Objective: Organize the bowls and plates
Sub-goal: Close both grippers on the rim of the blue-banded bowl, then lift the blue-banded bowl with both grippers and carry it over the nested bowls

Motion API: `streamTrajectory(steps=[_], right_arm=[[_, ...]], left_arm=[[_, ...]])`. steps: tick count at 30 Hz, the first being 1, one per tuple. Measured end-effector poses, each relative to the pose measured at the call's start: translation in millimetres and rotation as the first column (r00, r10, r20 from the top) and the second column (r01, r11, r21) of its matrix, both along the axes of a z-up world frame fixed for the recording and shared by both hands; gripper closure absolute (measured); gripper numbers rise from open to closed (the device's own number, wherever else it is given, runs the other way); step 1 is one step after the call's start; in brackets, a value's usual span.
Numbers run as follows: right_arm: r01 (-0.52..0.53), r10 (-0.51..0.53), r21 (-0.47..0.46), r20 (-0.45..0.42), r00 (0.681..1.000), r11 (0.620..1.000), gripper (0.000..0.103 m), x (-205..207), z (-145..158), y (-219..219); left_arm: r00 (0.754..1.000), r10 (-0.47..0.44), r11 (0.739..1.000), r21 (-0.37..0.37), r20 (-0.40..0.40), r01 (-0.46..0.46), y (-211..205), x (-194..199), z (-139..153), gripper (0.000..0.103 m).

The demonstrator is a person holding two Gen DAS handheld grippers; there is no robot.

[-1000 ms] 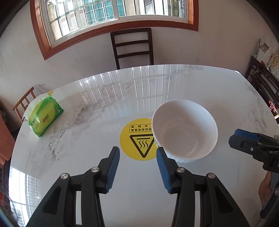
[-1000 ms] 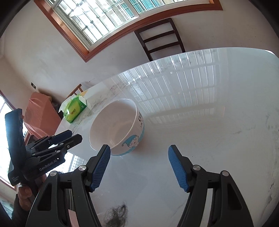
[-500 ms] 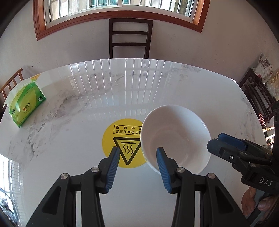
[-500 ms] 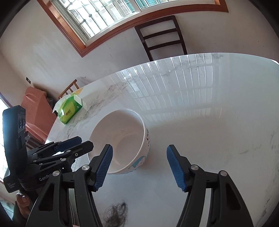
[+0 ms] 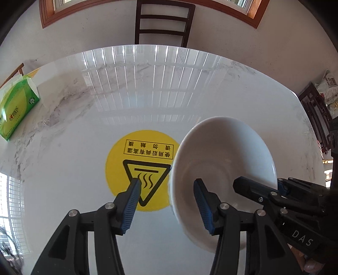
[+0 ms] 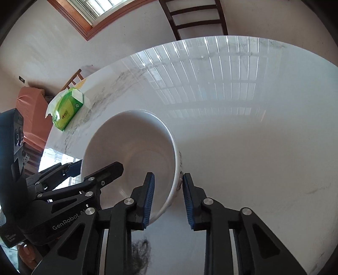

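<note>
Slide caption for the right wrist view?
Right gripper closing over the white bowl's rim on the marble table.

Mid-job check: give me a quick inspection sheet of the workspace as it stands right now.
Surface: white marble table, glossy, with a round yellow hot-surface sticker.
Job's things: one white bowl, empty; no plates in view.
Clutter: green tissue pack near the table's far left edge; a dark fuzzy clump on the table near the right gripper.
Grippers: right gripper has just been closing, its jaws straddling the bowl's right wall and narrowed close to it. Left gripper is partly open across the bowl's left rim, one finger inside, one outside, not pinching.
Cables: nothing seen.
Surroundings: dark wooden chair beyond the table, wood-framed window above.
</note>
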State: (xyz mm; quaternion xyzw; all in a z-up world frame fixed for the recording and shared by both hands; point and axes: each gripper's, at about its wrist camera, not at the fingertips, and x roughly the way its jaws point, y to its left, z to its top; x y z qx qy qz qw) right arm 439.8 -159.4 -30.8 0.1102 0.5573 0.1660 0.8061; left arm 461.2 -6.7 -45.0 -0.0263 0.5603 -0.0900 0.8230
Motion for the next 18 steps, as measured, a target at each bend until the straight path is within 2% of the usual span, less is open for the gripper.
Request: streamTrajectory(steps=[1,2,6,9,18], right_arm=[[-0.011,0.011,0.006,-0.004,1.000,1.000,0.088,0.4,-0.1,0.1],[-0.014,0.014,0.023,-0.004,1.000,1.000,0.087,0.5,1.4,-0.6],[-0.005,0.005,0.021,-0.027,1.000,1.000,0.088,-2.2,1.1,-2.6],[0.012,-0.008,0.052,-0.064,0.998,0.999,0.088,-6.6,1.1,-7.1],[0.016,-0.009,0.080,-0.095,0.995,0.997,0.088,-35.2,28.8,-13.9]], left_arm=[[1.000,0.005,0.999,-0.039,-0.023,-0.006,0.9,0.5,-2.4,0.084],[0.999,0.029,0.998,-0.049,-0.046,-0.031,2.3,1.1,-3.3,0.087],[0.999,0.049,0.998,-0.032,-0.021,-0.049,-2.4,-4.9,4.4,0.089],[0.998,0.061,0.996,-0.059,-0.021,-0.062,2.3,-12.5,11.3,0.092],[0.998,0.033,0.999,-0.034,0.044,-0.031,-5.3,-51.0,47.5,0.092]])
